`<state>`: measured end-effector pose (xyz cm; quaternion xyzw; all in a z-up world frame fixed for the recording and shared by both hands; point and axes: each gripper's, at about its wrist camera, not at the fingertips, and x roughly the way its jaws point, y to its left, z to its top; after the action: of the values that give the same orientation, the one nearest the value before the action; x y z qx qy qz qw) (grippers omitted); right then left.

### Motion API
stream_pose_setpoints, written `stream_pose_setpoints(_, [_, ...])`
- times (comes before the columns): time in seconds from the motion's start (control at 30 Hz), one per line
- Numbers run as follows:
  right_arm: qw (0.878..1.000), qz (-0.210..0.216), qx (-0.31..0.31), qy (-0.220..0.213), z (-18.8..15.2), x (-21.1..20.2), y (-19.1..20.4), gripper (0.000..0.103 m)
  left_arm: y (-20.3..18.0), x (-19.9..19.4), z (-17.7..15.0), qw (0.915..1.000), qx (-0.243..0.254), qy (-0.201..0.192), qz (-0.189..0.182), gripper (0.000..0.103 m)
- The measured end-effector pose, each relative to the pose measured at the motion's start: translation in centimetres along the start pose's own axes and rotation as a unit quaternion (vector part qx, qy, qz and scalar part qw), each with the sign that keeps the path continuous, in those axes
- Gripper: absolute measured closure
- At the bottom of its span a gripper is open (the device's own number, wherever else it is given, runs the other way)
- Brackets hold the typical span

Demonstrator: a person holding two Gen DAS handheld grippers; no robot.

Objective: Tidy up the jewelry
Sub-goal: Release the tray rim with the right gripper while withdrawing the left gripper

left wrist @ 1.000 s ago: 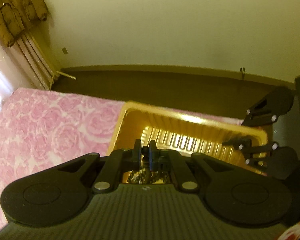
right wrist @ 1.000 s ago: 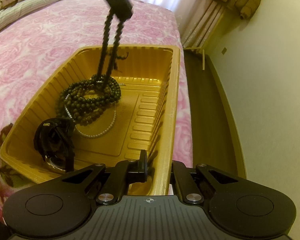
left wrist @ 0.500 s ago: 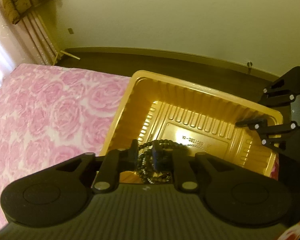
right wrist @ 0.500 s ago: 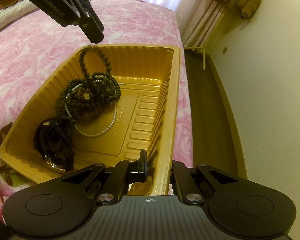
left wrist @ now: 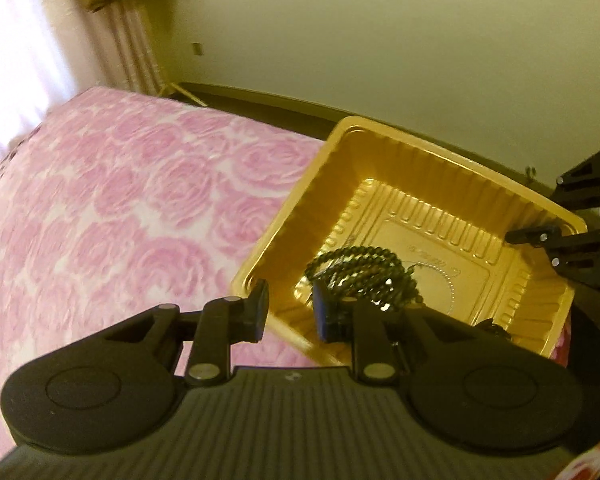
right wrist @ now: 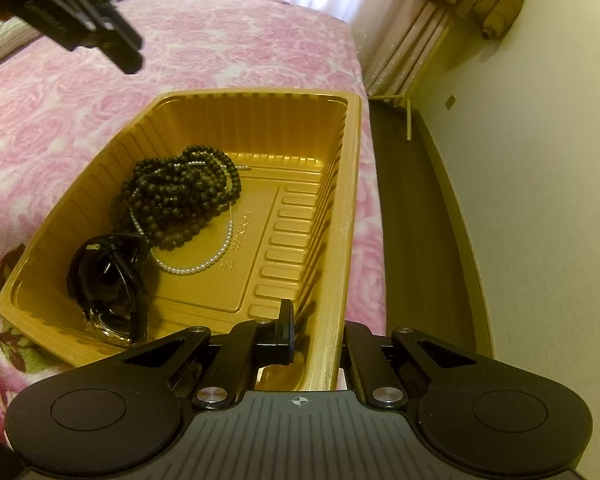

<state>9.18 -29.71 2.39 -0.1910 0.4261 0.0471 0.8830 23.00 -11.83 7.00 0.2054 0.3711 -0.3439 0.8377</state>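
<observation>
Both wrist views down onto shared gold tray (left wrist: 432,168) (right wrist: 352,184).

Not much lettering is showing here. The gold tray (right wrist: 350,200) is carrying a short embossed code line moulded into its floor, running beside the pearl strand, with a small triangle mark just below it; the characters are staying too faint to read. In the left wrist view the same floor is showing a mirrored, blurred stamp, also unreadable. The left gripper (right wrist: 128,60), hanging over the bedspread in the right wrist view, is wearing pale printed lettering along its dark body, too smeared to make out. The right gripper's housing (right wrist: 299,400) is displaying a small round crosshair emblem at its front edge.
</observation>
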Motion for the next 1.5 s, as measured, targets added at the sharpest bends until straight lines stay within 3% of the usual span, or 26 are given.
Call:
stream_pose_setpoints(0.2, [1.0, 0.013, 0.013, 0.001, -0.1, 0.2, -0.6, 0.097, 1.1, -2.1, -3.0, 0.9967, -0.077, -0.026, 0.008, 0.08])
stream_pose_setpoints(0.5, [0.996, 0.059, 0.074, 0.001, -0.7, 1.0, -2.8, 0.098, 0.6, -3.5, -5.7, 0.9933, -0.11, -0.034, 0.003, 0.071])
stream_pose_setpoints(1.0, [0.967, 0.144, 0.208, -0.013, -0.8, 3.0, -6.1, 0.1, 0.5, -4.7, -9.3, 0.9852, -0.168, -0.033, 0.013, 0.063])
stream_pose_setpoints(1.17, [0.953, 0.163, 0.255, -0.011, -0.5, 4.0, -5.1, 0.099, 1.3, -5.4, -11.4, 0.9778, -0.205, -0.035, 0.021, 0.063])
stream_pose_setpoints(1.5, [0.949, 0.177, 0.261, 0.001, -0.7, 4.5, -4.3, 0.099, 2.0, -8.5, -15.5, 0.9592, -0.274, -0.056, 0.041, 0.06])
